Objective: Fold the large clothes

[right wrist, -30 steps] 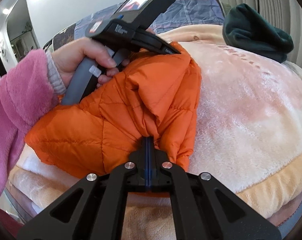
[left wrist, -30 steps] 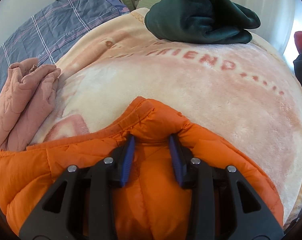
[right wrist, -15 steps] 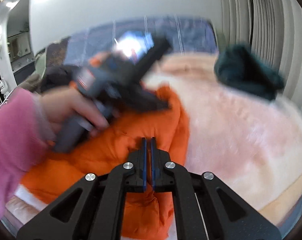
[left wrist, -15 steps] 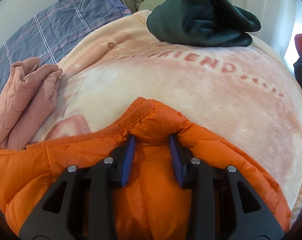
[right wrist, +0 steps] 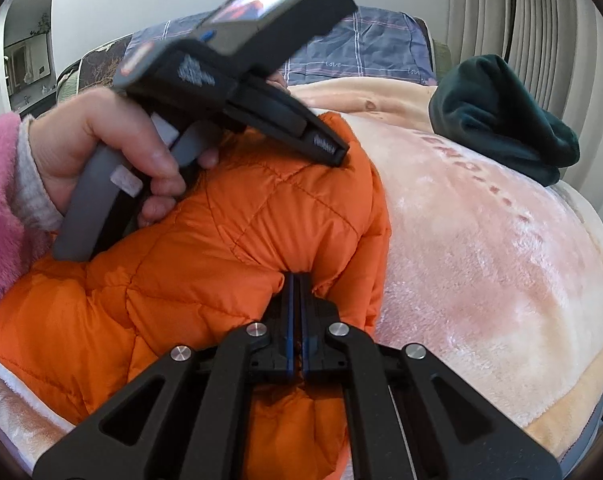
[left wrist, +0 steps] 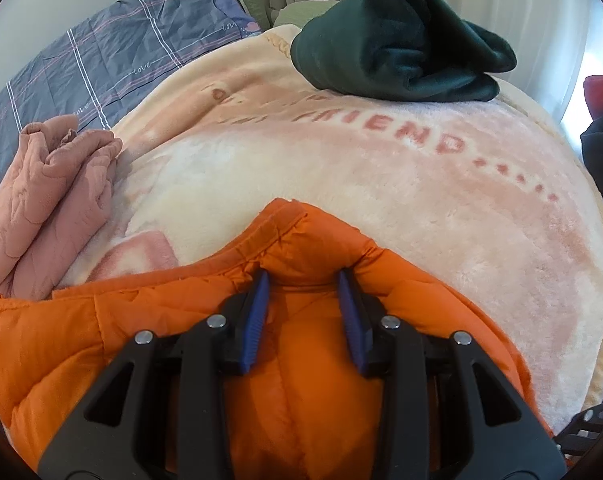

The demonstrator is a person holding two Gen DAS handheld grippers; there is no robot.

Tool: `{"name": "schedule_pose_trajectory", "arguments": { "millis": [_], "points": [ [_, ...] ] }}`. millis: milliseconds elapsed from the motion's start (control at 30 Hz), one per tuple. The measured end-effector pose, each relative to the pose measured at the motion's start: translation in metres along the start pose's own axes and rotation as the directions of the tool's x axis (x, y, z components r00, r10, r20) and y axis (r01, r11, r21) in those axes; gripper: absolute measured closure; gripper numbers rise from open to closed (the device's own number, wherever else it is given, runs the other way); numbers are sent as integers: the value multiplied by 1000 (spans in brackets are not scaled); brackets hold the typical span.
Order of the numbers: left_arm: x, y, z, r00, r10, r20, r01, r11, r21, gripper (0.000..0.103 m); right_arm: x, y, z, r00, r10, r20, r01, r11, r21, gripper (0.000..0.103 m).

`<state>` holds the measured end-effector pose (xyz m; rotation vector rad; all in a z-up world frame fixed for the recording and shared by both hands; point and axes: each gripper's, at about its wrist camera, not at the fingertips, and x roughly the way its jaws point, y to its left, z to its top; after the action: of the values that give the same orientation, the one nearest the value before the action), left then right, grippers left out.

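Fingers (left wrist: 257,312) below blanket (left wrist: 381,200) lettering "FRIEND"

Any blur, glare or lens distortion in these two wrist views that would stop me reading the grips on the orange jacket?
Left wrist view: sharp, strong fisheye bowing of the blanket, window glare blown out at far right, left gripper clearly around a fold of the orange jacket. Right wrist view: sharp, same bowing, bright wall patch at top, right gripper legibly pinched on the jacket.
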<state>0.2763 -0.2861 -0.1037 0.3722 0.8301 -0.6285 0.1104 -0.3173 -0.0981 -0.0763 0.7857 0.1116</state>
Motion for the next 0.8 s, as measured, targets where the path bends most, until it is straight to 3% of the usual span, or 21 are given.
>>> {"name": "schedule_pose_trajectory", "arguments": {
  "millis": [100, 133, 167, 233, 333, 433, 500, 633, 800],
  "points": [
    [-28, 12, 3, 999, -37, 36, 38, 999, -20, 62, 0, 0, 0, 1000, 2, 0, -2, 1000, -10, 101],
    [-40, 17, 2, 998, -28, 58, 29, 999, -18, 51, 1, 0, -1, 1000, 2, 0, -2, 1000, -10, 101],
    [-59, 23, 0, 995, 17, 102, -16, 1000, -10, 41, 1, -1, -1, 1000, 7, 0, -7, 1000, -6, 101],
    [-87, 36, -7, 984, 87, 155, -89, 996, 1, 38, 1, -1, -1, 1000, 14, 1, -14, 1000, 0, 101],
    [-116, 71, -24, 970, 187, 154, -181, 982, -49, 38, 1, -3, -2, 1000, 23, 3, -23, 1000, 6, 101],
    [-104, 107, -49, 972, 230, 55, -223, 968, -114, 47, 1, -4, -3, 999, 32, 5, -32, 999, 10, 101],
    [-85, 117, -67, 975, 223, 19, -219, 967, -129, 47, 0, -3, -3, 999, 49, 6, -49, 999, 10, 101],
    [-56, 118, -81, 980, 200, 19, -193, 963, -191, 47, 0, -3, -3, 999, 49, 2, -49, 999, 14, 101],
    [-47, 110, -78, 974, 225, 0, -222, 961, -167, 47, 0, -5, -3, 998, 65, 0, -65, 997, 37, 101]
  ]
}}
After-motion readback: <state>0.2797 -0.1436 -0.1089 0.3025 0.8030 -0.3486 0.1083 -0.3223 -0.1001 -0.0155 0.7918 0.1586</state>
